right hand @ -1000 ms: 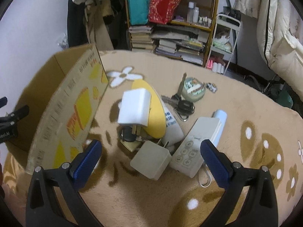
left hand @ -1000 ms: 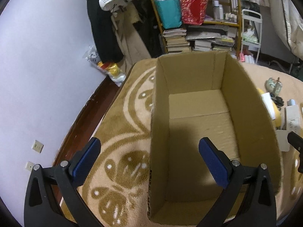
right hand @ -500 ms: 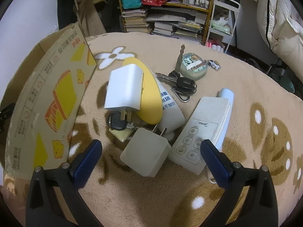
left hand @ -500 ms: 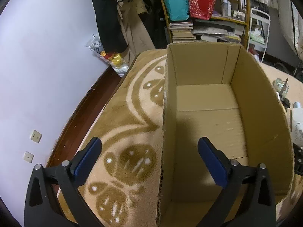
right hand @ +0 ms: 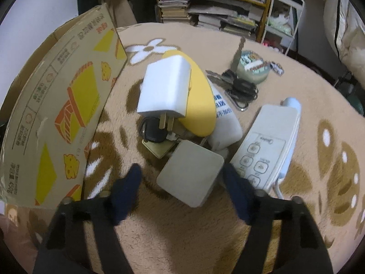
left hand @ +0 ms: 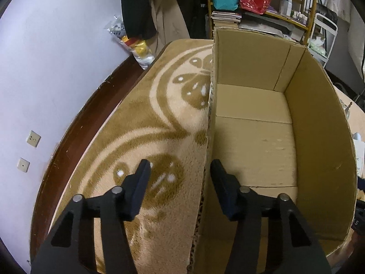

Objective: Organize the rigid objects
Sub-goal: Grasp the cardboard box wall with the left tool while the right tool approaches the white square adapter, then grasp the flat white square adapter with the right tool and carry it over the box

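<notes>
Moved since earlier: both hand-held grippers are narrowing their jaws, and the right one is coming down closer over the pile of small things on the carpet
Left hand-held gripper [left hand: 180, 178]: jaws partly apart, straddling the near left wall of the cardboard box [left hand: 255, 141]; one finger is sitting outside over the carpet [left hand: 141, 118], the other inside the box; whether the pads are touching the wall cannot be told
Cardboard box: standing open on the carpet, nothing lying on its floor
Right hand-held gripper [right hand: 182, 180]: jaws apart, hovering around the grey square adapter [right hand: 190, 173], one fingertip on each side of it, not clamped
Grey square adapter: lying flat on the carpet at the near edge of the pile, just beside the white remote control [right hand: 264, 146]
White charger [right hand: 164, 90]: prongs pointing toward the camera, resting on a yellow oval object [right hand: 200, 105]
Black car key [right hand: 154, 131]: lying under the charger's prongs, touching a small yellowish card
White tube [right hand: 224, 118]: printed with blue text, lying between the yellow object and the remote
Bunch of keys [right hand: 239, 88]: lying farther back, beside a round tin [right hand: 252, 67]
Box from the right view: printed outer wall standing left of the pile
Background: bookshelf [right hand: 212, 6] with stacked books
</notes>
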The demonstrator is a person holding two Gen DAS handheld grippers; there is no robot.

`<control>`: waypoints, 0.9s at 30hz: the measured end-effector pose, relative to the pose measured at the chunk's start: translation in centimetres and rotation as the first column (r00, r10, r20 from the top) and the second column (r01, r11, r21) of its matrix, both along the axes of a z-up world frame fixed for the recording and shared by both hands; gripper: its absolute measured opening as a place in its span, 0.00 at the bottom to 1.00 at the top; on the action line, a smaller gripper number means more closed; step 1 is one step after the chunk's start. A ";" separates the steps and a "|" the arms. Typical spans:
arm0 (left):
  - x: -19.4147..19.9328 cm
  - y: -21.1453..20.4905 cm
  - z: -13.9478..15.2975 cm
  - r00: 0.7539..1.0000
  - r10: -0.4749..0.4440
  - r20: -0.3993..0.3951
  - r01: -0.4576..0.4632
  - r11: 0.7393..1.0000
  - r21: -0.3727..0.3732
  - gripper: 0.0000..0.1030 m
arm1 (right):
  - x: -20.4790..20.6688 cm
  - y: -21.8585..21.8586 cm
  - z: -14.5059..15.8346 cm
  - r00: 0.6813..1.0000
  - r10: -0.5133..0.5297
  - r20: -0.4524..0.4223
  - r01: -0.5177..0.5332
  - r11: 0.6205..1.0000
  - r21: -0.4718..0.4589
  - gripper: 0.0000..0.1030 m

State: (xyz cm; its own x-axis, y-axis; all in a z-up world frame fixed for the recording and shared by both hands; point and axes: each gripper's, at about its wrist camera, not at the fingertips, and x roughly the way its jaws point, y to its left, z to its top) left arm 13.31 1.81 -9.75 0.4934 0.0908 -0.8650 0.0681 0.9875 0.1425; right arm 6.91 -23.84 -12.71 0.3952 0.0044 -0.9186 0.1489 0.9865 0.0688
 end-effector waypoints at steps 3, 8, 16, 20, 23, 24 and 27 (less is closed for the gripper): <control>-0.2 -0.3 0.0 1.000 -0.015 0.002 0.015 1.000 -0.011 0.40 | 0.2 -0.1 -0.2 1.000 -0.001 -0.001 0.001 1.000 0.006 0.70; -0.6 -1.0 -0.1 0.998 -0.057 0.013 0.057 0.998 0.007 0.25 | 0.8 -0.1 -1.1 1.000 -0.017 -0.017 0.017 0.999 0.027 0.70; -0.7 -1.9 -0.1 0.995 -0.093 0.023 0.092 0.995 0.042 0.15 | 1.4 -0.6 -1.5 0.998 -0.046 -0.031 0.047 0.999 0.025 0.51; -0.6 -1.8 -0.1 0.995 -0.091 0.028 0.090 0.995 0.039 0.15 | 1.3 -0.7 0.1 0.998 -0.058 0.023 0.057 0.998 0.023 0.49; -0.7 -2.0 -0.1 0.995 -0.096 0.034 0.094 0.994 0.054 0.15 | 1.3 -0.6 1.1 0.997 -0.055 0.060 0.053 0.998 0.039 0.49; -0.8 -2.0 -0.1 0.995 -0.094 0.034 0.092 0.994 0.055 0.15 | 1.4 -0.5 1.4 0.996 -0.052 0.070 0.049 0.998 0.038 0.49; -0.8 -2.1 -0.1 0.995 -0.091 0.035 0.089 0.994 0.055 0.15 | 1.3 0.0 2.1 0.994 -0.046 0.101 0.042 0.998 0.040 0.49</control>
